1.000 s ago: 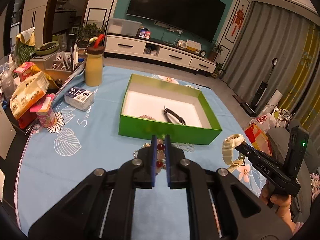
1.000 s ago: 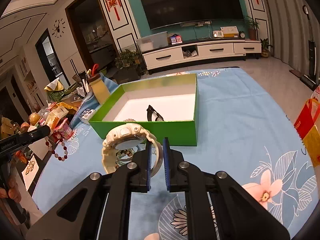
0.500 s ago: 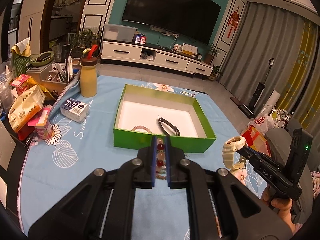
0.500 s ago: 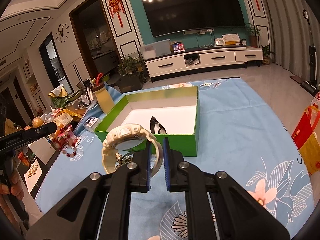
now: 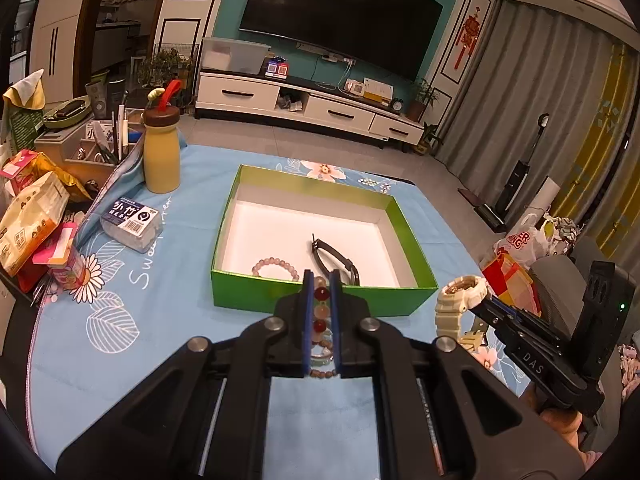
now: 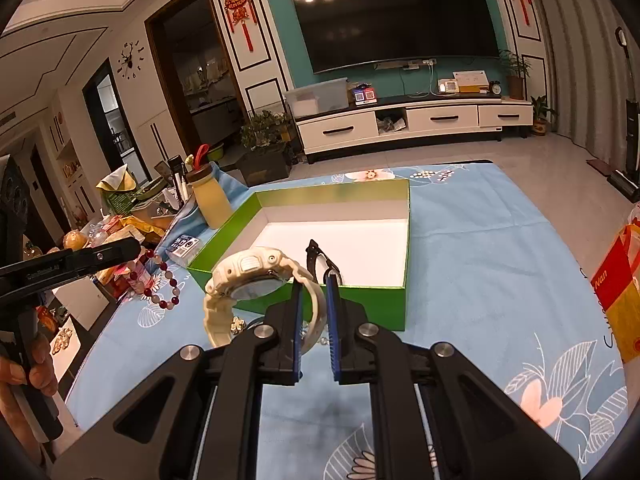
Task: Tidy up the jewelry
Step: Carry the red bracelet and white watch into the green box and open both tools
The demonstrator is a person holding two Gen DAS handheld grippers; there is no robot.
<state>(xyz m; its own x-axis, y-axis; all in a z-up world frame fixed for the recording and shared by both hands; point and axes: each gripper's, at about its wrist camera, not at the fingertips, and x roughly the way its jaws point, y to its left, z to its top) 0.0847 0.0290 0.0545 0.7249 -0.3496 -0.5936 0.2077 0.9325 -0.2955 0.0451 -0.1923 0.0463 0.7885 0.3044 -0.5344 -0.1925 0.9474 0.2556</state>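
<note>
On the blue flowered tablecloth (image 5: 168,320) sits an open green box (image 5: 320,300) with a white floor. Inside it, near the front wall, lie a pink bead bracelet (image 5: 275,266) and a black band (image 5: 335,259), the two just beside each other but apart.

Above the cloth, just short of the box's front wall, the left gripper (image 5: 321,284) pinches a bracelet of red and pale beads (image 5: 321,312) between its blue fingers (image 5: 307,320); the beads sit in a column in the narrow gap, and more of the loop hangs below. From the right wrist view the same bracelet (image 6: 162,280) dangles off the left gripper (image 6: 138,249) over the left side of the table, clear of the cloth.

The right gripper (image 6: 312,286) is pressed on the strap of a cream watch (image 6: 256,276), which hangs in the air with its face tilted up and to the left, in front of the box's near wall. In the left wrist view that watch (image 5: 460,300) hangs at the tip of the right gripper (image 5: 478,306), near the box's front right corner and outside it.

Left of the box stand a yellow bottle (image 5: 161,156) with a brown lid, a small plastic pack (image 5: 130,220) with a dark label, and a heap of snack bags (image 5: 32,216) at the table's edge. Beneath the watch a small gold trinket (image 6: 238,324) lies on the cloth; what it is cannot be told.
</note>
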